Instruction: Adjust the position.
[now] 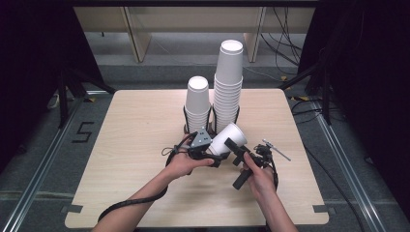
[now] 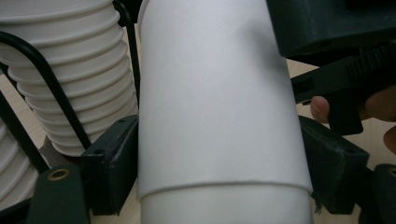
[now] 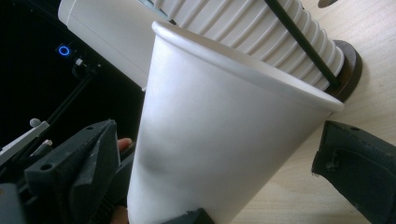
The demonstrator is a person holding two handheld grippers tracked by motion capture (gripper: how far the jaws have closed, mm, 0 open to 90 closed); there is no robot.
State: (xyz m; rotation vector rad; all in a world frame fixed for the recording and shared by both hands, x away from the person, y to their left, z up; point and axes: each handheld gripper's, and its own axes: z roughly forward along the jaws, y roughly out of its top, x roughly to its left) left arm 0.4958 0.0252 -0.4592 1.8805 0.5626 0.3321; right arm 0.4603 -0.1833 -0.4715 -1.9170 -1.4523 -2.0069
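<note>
A white paper cup lies tilted over the table's middle, held between both hands. My left gripper is shut on it; in the left gripper view both black pads press the cup's wall, and an edge line crosses the wall low down. My right gripper stands open around the same cup near its rolled rim. Its left jaw is close to the wall, and its right jaw stands apart from it. A short cup stack and a tall cup stack stand just behind.
Both stacks sit in black wire holders on round bases, very close to the held cup; the ribbed rims almost touch it. Bare wooden table lies left, right and in front. Cables and dark stands ring the table.
</note>
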